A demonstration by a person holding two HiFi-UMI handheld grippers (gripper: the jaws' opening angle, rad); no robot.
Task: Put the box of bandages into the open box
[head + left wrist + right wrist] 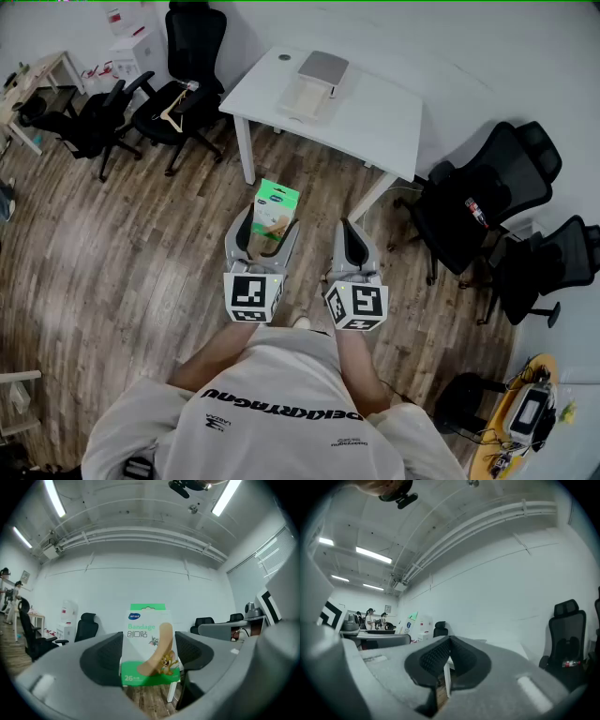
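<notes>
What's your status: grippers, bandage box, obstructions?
Left gripper shut on green-and-white cardboard bandage box, held up. Right gripper shut, empty. No obstacle seen before white table.

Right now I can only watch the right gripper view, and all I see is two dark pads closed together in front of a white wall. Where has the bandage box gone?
Observer: The left gripper has it. The bandage box stands upright between its jaws, clamped by its sides.
Operator: Where is it supposed to go?
Observer: The head view shows a white table ahead, with what looks like the open box lying on it.
Operator: Is the bandage box over that table?
Observer: No. In the head view it hangs above the wood floor, short of the table's near edge.
</notes>
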